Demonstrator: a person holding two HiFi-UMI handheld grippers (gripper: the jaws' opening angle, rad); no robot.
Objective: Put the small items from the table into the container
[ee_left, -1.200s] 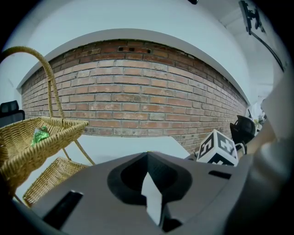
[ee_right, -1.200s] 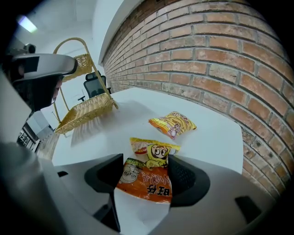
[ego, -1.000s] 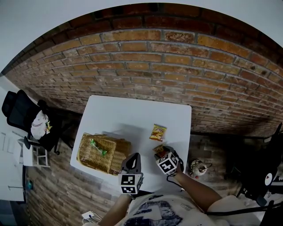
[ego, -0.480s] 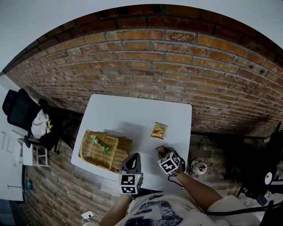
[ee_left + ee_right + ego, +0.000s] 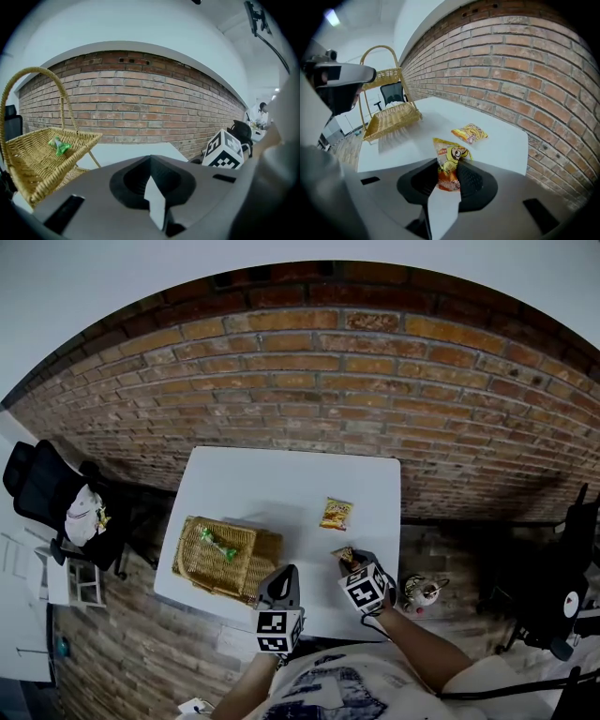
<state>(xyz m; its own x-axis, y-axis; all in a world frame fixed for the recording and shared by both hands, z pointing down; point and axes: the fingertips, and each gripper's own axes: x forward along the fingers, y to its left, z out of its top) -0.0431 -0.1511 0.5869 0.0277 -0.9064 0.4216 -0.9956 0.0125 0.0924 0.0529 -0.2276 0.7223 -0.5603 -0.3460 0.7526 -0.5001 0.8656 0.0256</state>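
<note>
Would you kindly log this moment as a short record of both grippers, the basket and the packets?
right gripper: jaws closing, pinching a yellow snack packet
left gripper: jaws together, nothing between them
second packet: lying on the white table, apart from both grippers
wicker basket: on the table's left side, holds a green-wrapped candy

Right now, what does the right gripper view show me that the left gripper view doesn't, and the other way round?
Only the right gripper view: the right gripper with its jaws closing on an orange snack packet clamped between its pads, and a second snack packet lying flat on the table farther out.
Only the left gripper view: the left gripper with its jaws together and nothing between them, the green wrapped sweet lying in the wicker basket, and the right gripper's marker cube.
Both: the basket, the table and the brick wall.
</note>
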